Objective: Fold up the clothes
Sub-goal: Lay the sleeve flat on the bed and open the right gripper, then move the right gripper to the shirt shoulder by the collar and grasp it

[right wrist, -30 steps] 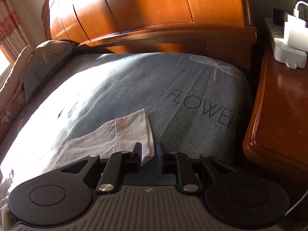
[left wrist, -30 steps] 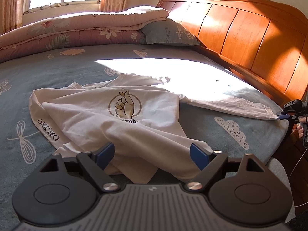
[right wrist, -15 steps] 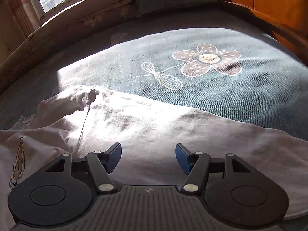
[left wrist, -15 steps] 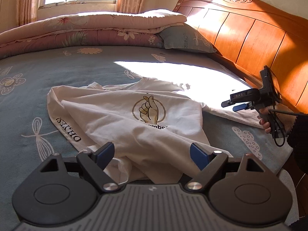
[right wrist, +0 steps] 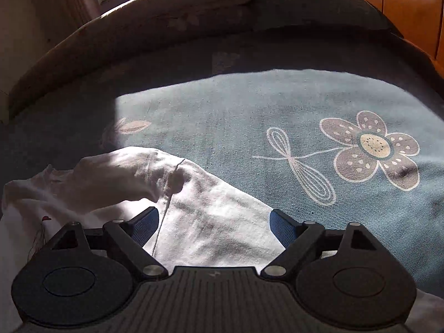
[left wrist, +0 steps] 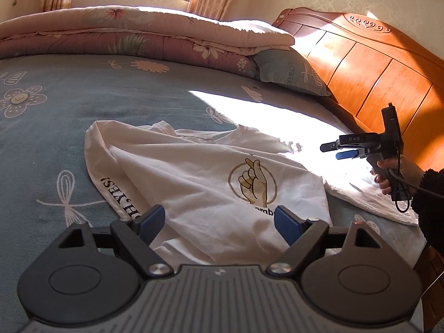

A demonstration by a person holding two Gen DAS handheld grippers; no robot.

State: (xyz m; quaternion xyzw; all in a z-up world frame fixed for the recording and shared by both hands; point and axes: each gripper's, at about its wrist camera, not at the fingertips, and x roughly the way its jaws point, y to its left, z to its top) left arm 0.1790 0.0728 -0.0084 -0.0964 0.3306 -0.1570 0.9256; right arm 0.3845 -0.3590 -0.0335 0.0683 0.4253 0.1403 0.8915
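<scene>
A white long-sleeved shirt [left wrist: 199, 177] with a hand logo lies crumpled on the blue flowered bedsheet [left wrist: 55, 116]. One sleeve stretches right toward the bed's edge [left wrist: 369, 199]. My left gripper [left wrist: 219, 222] is open and empty, just above the shirt's near hem. My right gripper [right wrist: 213, 226] is open and empty over the shirt's shoulder and sleeve [right wrist: 211, 213]. It also shows in the left wrist view [left wrist: 337, 151], held above the sunlit sleeve.
A folded pink quilt [left wrist: 144, 36] and a blue pillow [left wrist: 288, 72] lie at the far side. An orange wooden headboard [left wrist: 374, 77] runs along the right. The bed's edge drops off at the near right.
The right gripper, shut on the sleeve cuff a second ago, has let go, opened and swung over the shirt's shoulder. The left gripper has risen slightly and turned right, still open.
</scene>
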